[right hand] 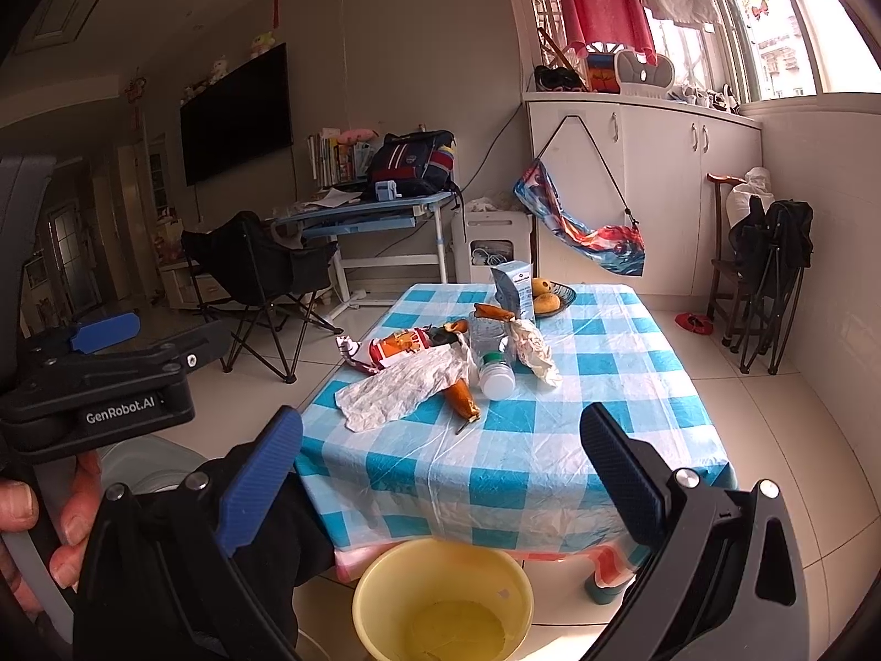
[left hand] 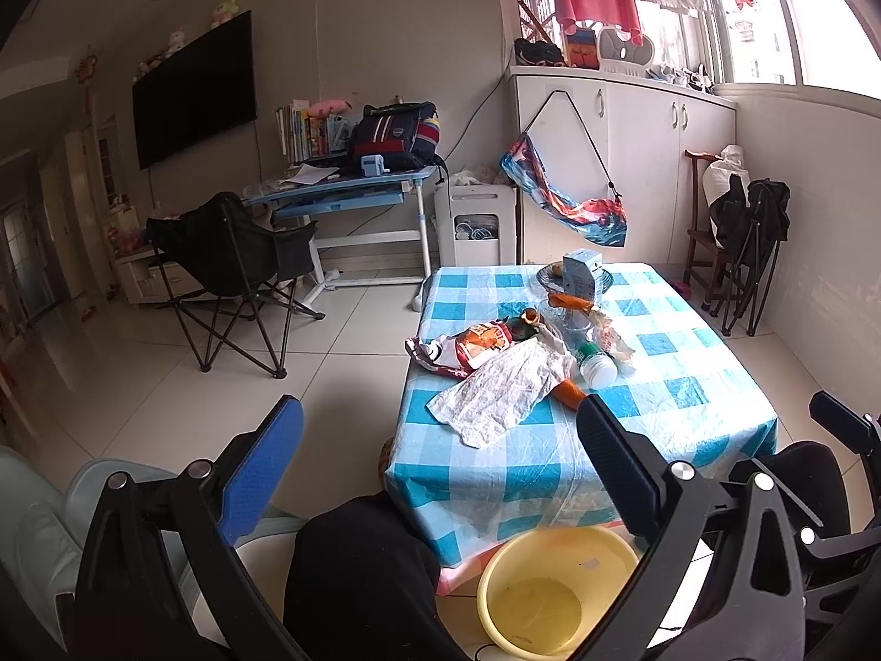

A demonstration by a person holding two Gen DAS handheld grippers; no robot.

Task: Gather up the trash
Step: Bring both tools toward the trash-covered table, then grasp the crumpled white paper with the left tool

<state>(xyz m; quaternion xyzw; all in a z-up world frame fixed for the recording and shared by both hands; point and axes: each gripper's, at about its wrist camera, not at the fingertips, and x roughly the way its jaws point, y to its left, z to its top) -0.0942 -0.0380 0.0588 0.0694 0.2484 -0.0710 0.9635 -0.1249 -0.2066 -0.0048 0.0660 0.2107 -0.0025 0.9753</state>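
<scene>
Trash lies mid-table on the blue checked cloth: a crumpled white paper, a red-orange snack bag, a toppled plastic bottle, an orange wrapper and a wadded paper. A yellow basin sits on the floor at the table's near edge. My left gripper is open, held back from the table with nothing between its fingers. My right gripper is open too, above the near edge. A hand holds the left gripper's handle.
A blue carton and a plate of fruit stand at the table's far end. A black folding chair and a blue desk are left of the table; folded chairs lean at the right wall.
</scene>
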